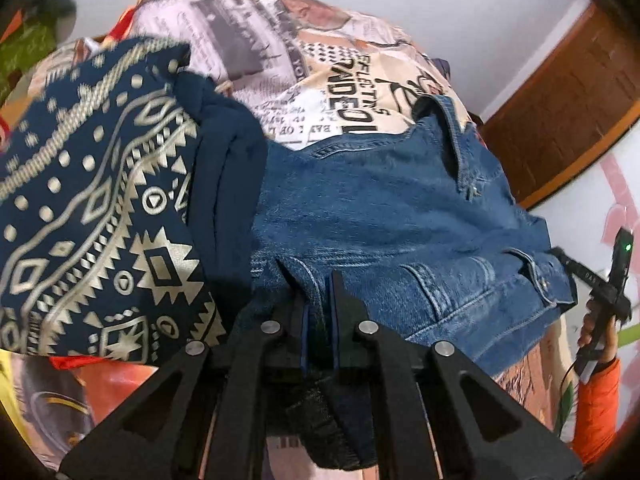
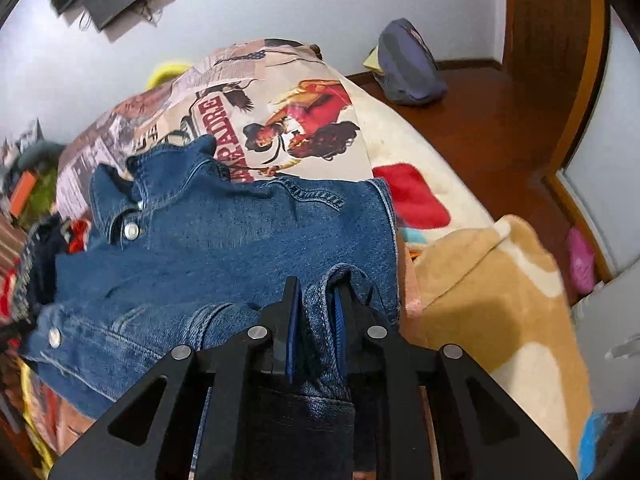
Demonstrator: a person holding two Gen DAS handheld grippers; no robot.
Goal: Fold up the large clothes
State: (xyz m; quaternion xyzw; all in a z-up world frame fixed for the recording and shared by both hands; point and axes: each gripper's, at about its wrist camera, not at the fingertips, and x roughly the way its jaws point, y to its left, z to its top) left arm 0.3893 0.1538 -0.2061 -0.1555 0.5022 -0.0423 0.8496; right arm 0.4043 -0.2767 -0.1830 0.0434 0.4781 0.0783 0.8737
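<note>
Denim jacket [image 1: 384, 216] lying across the printed bedspread [image 1: 320, 76], the landmark for all positions here. Left gripper [image 1: 322, 300]: fingers clenched on a raised fold of denim at the jacket's near edge. Right gripper [image 2: 316, 308]: fingers likewise pinched on a bunched denim fold at the near edge of the denim jacket [image 2: 224, 240], close to its right-hand hem.

In the right wrist view the collar and two metal buttons lie toward the left of the jacket; the far hem ends on the bedspread [image 2: 280, 120], with bare printed surface open beyond it. Right of the jacket, a tan and cream blanket [image 2: 492, 300] abuts the bedspread's edge, and wooden floor [image 2: 480, 120] lies past it, bearing a grey bag [image 2: 408, 64].

In the left wrist view a navy patterned cloth [image 1: 96, 200] crowds the jacket's left edge, touching it; the jacket's far edge leaves bedspread exposed. The person's other hand, in an orange sleeve [image 1: 596, 400], appears at the right margin.
</note>
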